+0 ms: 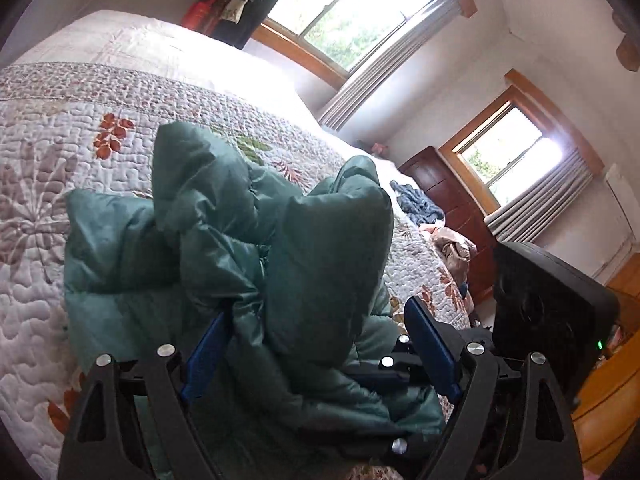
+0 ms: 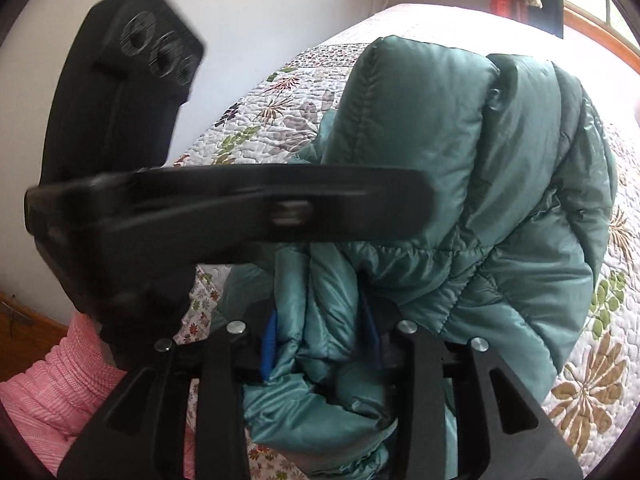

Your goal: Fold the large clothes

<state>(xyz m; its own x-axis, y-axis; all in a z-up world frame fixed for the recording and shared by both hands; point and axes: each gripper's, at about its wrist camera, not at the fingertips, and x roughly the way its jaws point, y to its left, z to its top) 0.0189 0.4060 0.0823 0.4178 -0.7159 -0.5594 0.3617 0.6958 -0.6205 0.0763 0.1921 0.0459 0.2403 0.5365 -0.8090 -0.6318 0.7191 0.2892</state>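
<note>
Green puffer jacket (image 1: 224, 248) lies bunched on the bed (image 1: 48, 200), near its edge, on the floral quilt. It is heaped, not flat: one quilted section stands up in a tall hump (image 2: 440, 128), sleeves and body tangled below.

Left claw (image 1: 320, 356): blue pads spread wide, with a thick roll of jacket lying between them. The left-hand pad is pressed into fabric; the right-hand pad (image 1: 430, 354) stands clear. I read this as open around the cloth, not clamped.

Right claw (image 2: 320, 340): narrower; blue pads mostly buried in folds of the jacket. Fabric fills the gap, so I judge it pinched on the jacket.

The two claws work close together; each shows in the other's view as a large black body, blurred in the right wrist view.

Step in hand, my judgement: getting a hold on the jacket so it can be spread before folding.

Notes for doing it well:
- Close the left claw on a single edge or seam, not the whole padded roll; slick shell fabric will likely slip from a bulky bite.
- Lift both holds apart so the hump falls out flat.
- Keep it away from the bed edge.
</note>
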